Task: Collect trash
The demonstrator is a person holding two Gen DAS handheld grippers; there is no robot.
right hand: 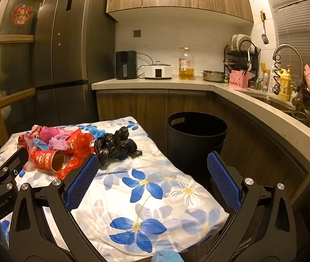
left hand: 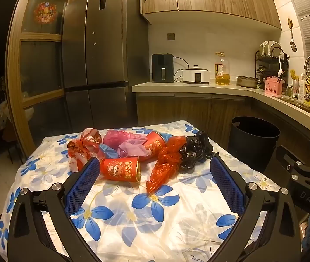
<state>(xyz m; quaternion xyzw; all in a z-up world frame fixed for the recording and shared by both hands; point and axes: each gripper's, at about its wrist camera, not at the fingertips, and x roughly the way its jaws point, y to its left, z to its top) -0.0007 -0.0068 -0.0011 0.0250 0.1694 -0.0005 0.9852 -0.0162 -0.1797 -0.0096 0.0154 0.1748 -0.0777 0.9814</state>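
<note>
With both sets of blue-padded fingers spread wide and nothing between them, the left gripper [left hand: 155,166] and right gripper [right hand: 152,163] hang over the near part of the table [right hand: 176,200], which wears a white cloth with blue flowers.

Left gripper: its left pad [left hand: 83,183] sits just beside the near red paper cup [left hand: 121,169], which lies on its side with its gold mouth to the right. Can't tell if they touch.

Trash is heaped at the table's far end: red plastic wrap [left hand: 166,163] right of the cup, crumpled black bag [left hand: 195,150] at the right end of the heap, second red cup [left hand: 155,145] behind, pink bag [left hand: 116,137], purple wrapper [left hand: 133,148], red-and-white bag [left hand: 83,147] at the left.

Right gripper: lined up right of the heap, its left pad near the black bag.

Black bin [right hand: 195,139] stands on the floor just right of the table's far right corner, against the cabinets. Counter [right hand: 155,83] beyond; fridge [right hand: 67,54] far left.
</note>
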